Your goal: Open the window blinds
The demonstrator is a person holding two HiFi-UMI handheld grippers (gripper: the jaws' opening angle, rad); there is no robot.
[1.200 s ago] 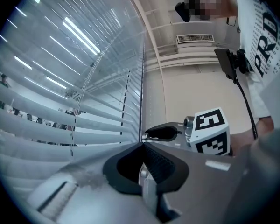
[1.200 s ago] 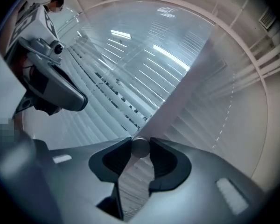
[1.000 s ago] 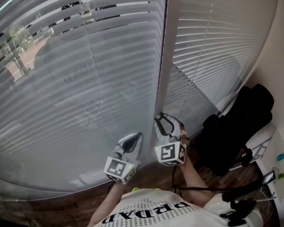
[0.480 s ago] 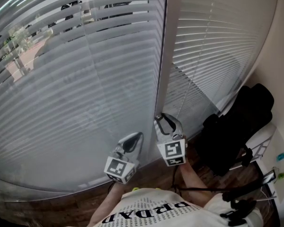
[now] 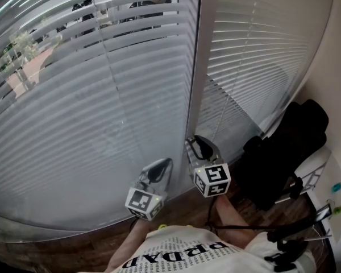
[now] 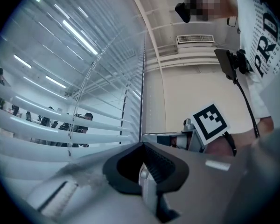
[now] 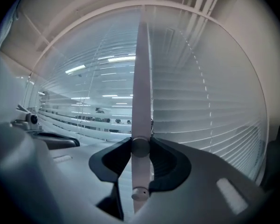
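White slats: the left-hand blind [image 5: 102, 95] covers the big pane from top to floor. Its upper slats are tilted enough to show trees and cars outside, while the lower ones look nearly flat. A second blind [image 5: 256, 56] on the right is closed.
Tilt wand [image 7: 141, 101]: a pale rod hanging straight down in front of the blinds, at the seam between them, with its lower end inside the right tool.
Right gripper [image 7: 141, 148]: clamped on the wand, both dark pads pressing its sides just above the tip. It points level at the window, so the rod runs straight across the grip; that hold suits twisting the rod about its own length.
Left gripper [image 6: 142, 146]: jaws together with nothing between them, held level just beside the right one and close to the slats, seemingly waiting.
Step in hand: probably turning the wand to tilt the slats.
Progress: early to partway, since most slats are not yet open.
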